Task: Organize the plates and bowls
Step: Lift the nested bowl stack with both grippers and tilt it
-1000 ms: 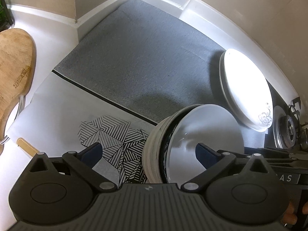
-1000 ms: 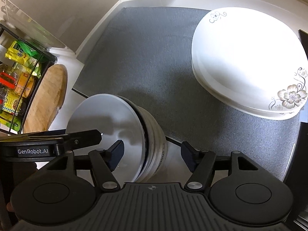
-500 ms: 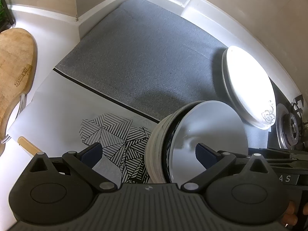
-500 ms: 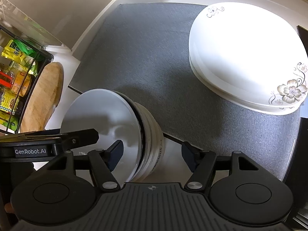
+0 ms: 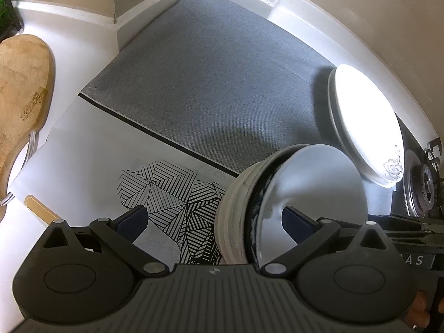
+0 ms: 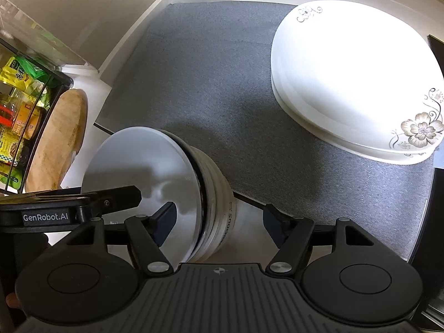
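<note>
A stack of nested bowls [image 5: 241, 216] [image 6: 213, 208], cream outside and pale grey inside, is held between both grippers above the counter. My left gripper [image 5: 213, 222] straddles the stack's left rim, jaws wide around it. My right gripper [image 6: 219, 222] straddles its right rim the same way. Each gripper has one finger inside the top bowl and one outside. A stack of white flower-patterned plates [image 6: 355, 83] [image 5: 366, 127] lies on the grey mat [image 6: 222, 88] [image 5: 211, 88] at the far right.
A wooden cutting board [image 5: 22, 88] [image 6: 55, 144] lies at the left. A wire rack with food packets [image 6: 19, 111] stands far left. A white sheet with black line pattern [image 5: 172, 188] lies under the bowls. A gas burner [image 5: 421, 183] sits at the right edge.
Both grippers and the bowl stack have shifted slightly toward the near edge of the mat; the plates look a little farther away. The hold on the bowls is unchanged.
</note>
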`<state>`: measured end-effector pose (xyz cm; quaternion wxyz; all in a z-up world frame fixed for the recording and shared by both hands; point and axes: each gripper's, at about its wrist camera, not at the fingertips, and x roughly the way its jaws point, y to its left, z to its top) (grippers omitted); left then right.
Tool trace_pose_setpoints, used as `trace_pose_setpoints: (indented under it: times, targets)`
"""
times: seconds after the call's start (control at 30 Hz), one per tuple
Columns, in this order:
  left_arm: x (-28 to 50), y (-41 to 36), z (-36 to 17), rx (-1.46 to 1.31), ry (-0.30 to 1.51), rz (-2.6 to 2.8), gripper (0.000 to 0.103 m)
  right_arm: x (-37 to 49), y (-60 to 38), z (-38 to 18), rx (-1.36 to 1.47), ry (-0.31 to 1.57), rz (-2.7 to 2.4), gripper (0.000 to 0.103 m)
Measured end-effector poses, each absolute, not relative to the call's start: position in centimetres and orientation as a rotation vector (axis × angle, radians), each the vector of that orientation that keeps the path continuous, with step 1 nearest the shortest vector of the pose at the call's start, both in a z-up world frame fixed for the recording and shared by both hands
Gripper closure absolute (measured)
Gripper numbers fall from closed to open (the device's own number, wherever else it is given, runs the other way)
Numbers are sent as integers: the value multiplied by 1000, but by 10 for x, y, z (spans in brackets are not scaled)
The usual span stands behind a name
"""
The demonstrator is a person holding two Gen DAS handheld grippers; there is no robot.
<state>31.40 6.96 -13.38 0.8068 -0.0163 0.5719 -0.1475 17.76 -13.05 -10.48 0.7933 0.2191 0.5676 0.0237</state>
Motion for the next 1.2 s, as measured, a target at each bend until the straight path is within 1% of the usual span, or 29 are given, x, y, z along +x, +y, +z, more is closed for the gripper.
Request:
trace_pose_setpoints:
  times: [0.87,1.2]
  targets:
    - [326,64,-150,-40,1245,-308,0,184,-135,-118,499,1247,49,30]
    - [328,66,-155,-103,1256,-328,0,181,-148,-131,599,1270,52,25]
